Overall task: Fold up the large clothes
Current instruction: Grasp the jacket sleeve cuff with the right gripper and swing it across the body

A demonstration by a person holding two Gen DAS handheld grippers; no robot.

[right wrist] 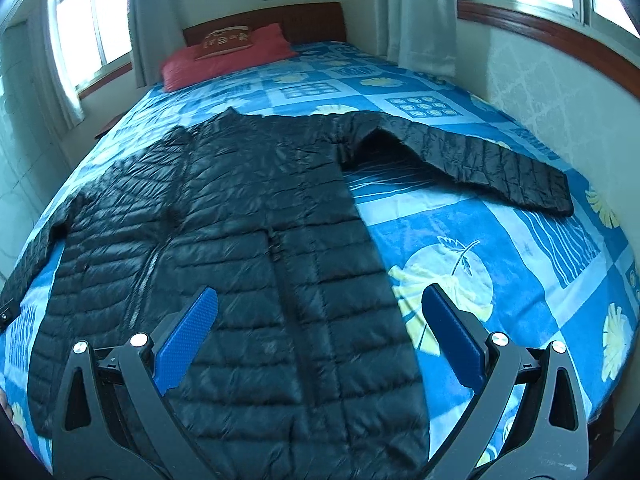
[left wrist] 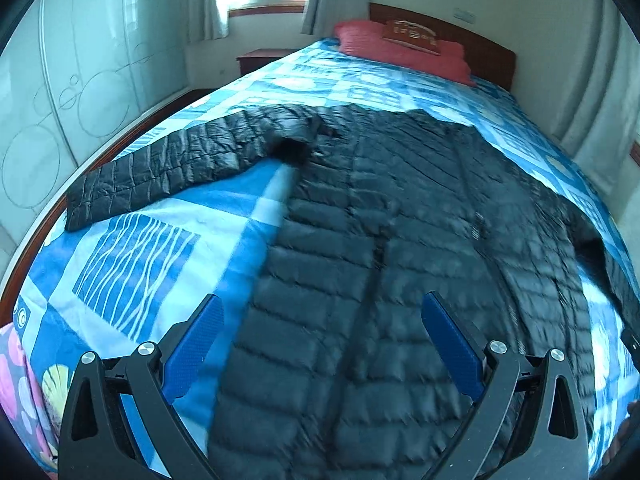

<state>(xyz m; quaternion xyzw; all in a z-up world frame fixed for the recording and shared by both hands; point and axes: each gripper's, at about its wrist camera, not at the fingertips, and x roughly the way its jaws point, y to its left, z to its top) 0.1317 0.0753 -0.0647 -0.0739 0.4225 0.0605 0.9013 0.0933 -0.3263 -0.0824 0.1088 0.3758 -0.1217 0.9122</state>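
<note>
A long black quilted jacket (left wrist: pixel 360 240) lies flat and zipped on the bed, collar toward the headboard. In the left wrist view one sleeve (left wrist: pixel 168 168) stretches out to the left. In the right wrist view the jacket (right wrist: pixel 224 248) fills the middle and its other sleeve (right wrist: pixel 480 164) reaches right. My left gripper (left wrist: pixel 320 312) hovers open above the jacket's lower part, nothing between its blue pads (left wrist: pixel 196 344). My right gripper (right wrist: pixel 320 308) also hangs open over the jacket's lower right edge, holding nothing.
The bed (right wrist: pixel 500 264) has a blue patterned cover. A red pillow (right wrist: pixel 224 56) lies by the wooden headboard (right wrist: pixel 288 20). A wardrobe (left wrist: pixel 60 100) and a nightstand (left wrist: pixel 256 58) stand left of the bed; a wall (right wrist: pixel 560 92) with windows runs along its right side.
</note>
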